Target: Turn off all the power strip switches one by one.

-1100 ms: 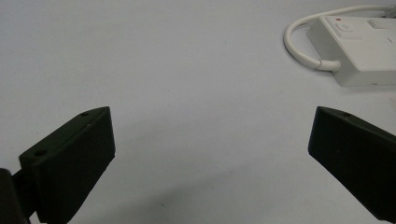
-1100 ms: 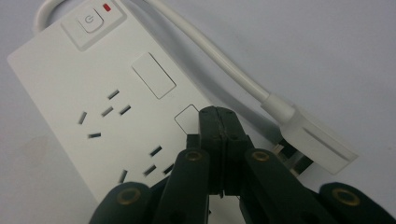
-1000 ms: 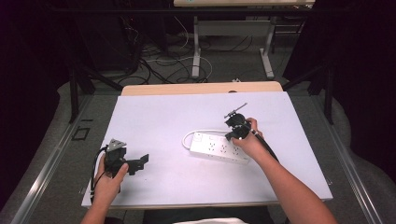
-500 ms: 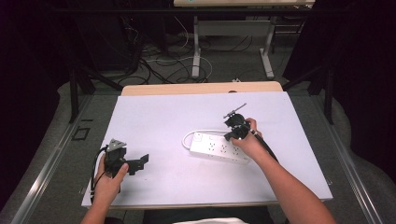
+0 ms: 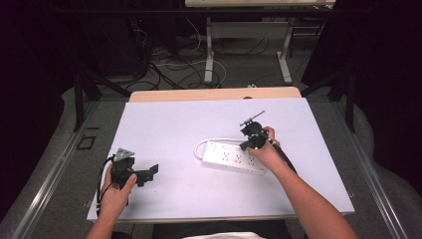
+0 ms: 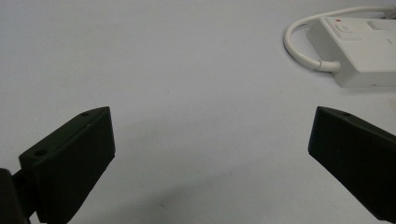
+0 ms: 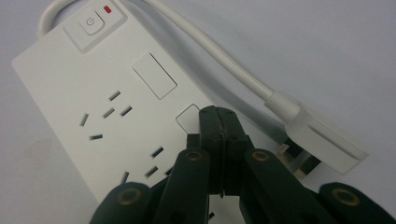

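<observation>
Near the middle of the pale lilac table top [image 5: 174, 124] lies the white plastic rectangular power strip [image 5: 233, 158], its white cable [image 5: 199, 145] looping round the switch end. Above the strip's far edge, the right gripper [image 5: 251, 134] hangs with its jaws pressed together on nothing, just over the strip's face beside the white flat plug [image 7: 317, 142]. Well apart from the strip, toward the table's near left corner, the left gripper [image 5: 144, 173] rests with jaws spread wide.
</observation>
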Available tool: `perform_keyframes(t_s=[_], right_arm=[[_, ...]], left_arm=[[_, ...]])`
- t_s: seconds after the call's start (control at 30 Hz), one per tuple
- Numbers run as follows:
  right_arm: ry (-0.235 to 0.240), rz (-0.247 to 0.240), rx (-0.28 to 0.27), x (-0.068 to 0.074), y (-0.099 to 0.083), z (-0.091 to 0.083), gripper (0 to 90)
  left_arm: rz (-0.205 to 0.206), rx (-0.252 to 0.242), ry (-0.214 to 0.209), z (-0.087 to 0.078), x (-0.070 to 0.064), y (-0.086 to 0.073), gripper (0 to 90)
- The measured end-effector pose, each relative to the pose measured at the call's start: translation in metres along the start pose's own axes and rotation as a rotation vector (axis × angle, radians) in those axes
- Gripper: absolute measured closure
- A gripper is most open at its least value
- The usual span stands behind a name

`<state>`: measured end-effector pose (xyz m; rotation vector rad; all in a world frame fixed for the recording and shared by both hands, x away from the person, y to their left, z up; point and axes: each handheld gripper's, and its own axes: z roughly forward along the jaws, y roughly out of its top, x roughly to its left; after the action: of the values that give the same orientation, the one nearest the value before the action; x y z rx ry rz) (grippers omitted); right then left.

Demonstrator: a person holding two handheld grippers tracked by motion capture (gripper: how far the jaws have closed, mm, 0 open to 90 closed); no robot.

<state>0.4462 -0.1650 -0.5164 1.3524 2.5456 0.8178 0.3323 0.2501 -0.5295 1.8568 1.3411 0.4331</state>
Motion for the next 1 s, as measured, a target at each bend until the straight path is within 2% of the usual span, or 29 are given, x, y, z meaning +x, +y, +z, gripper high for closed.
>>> perform_keyframes(t_s=[0.07,0.13,0.17,0.27,0.3,0.33,0.37,0.4,0.5,0.53,0.6,0.63,0.77,0.87,0.9,0.93,1.0], right_arm=[[-0.008,0.003,0.015,0.0,0.0,-0.001,90.0],[0.006,0.004,-0.024,-0.001,-0.002,0.001,90.0],[-0.008,-0.003,0.012,-0.001,-0.001,-0.001,90.0],[0.002,0.0,0.002,0.0,-0.001,-0.001,90.0],[-0.007,0.0,0.015,0.001,-0.001,-0.002,90.0],[-0.003,-0.005,0.0,0.001,-0.001,-0.001,90.0],[-0.003,-0.005,-0.009,0.001,-0.001,0.0,90.0],[-0.007,0.0,0.016,0.001,0.0,-0.002,90.0],[0.0,0.004,0.005,-0.002,0.0,-0.002,90.0],[0.002,0.003,-0.015,-0.003,0.0,-0.002,90.0],[-0.006,0.007,-0.005,-0.003,0.001,-0.006,90.0],[-0.012,0.029,0.001,-0.002,0.001,-0.008,90.0],[-0.008,0.014,-0.003,-0.003,0.001,-0.012,90.0],[-0.013,0.018,-0.007,-0.003,0.001,-0.015,90.0],[-0.01,0.014,-0.012,-0.004,0.001,-0.015,90.0],[-0.005,0.009,-0.032,-0.005,0.001,-0.015,90.0],[-0.016,0.006,-0.017,-0.006,0.001,-0.018,90.0]], left_arm=[[-0.011,0.009,-0.002,0.001,0.002,0.0,0.6],[-0.007,0.004,-0.002,0.001,0.002,-0.001,0.6],[-0.016,0.01,-0.005,0.0,0.002,0.0,0.6],[-0.011,0.008,-0.005,-0.001,0.003,0.0,0.6],[-0.017,0.001,-0.006,0.0,0.002,0.0,0.6],[-0.008,0.008,-0.009,-0.001,0.003,0.0,0.6],[-0.016,-0.005,-0.004,0.0,0.003,0.0,0.6],[-0.033,-0.01,-0.007,0.0,0.002,0.0,0.6],[-0.014,0.01,-0.011,-0.001,0.002,0.0,0.6],[-0.024,0.011,-0.01,-0.001,0.002,0.0,0.6],[-0.022,0.001,-0.008,-0.001,0.002,0.0,0.7],[-0.021,0.002,-0.012,-0.001,0.001,0.0,0.7],[-0.03,0.0,-0.009,-0.003,0.001,0.001,0.8],[-0.019,0.003,-0.008,-0.004,-0.001,0.001,0.8],[-0.014,0.005,-0.008,-0.004,0.0,0.001,0.8],[-0.026,0.004,-0.015,-0.003,-0.001,0.001,0.8],[-0.019,0.008,-0.018,-0.003,-0.002,0.0,0.8]])
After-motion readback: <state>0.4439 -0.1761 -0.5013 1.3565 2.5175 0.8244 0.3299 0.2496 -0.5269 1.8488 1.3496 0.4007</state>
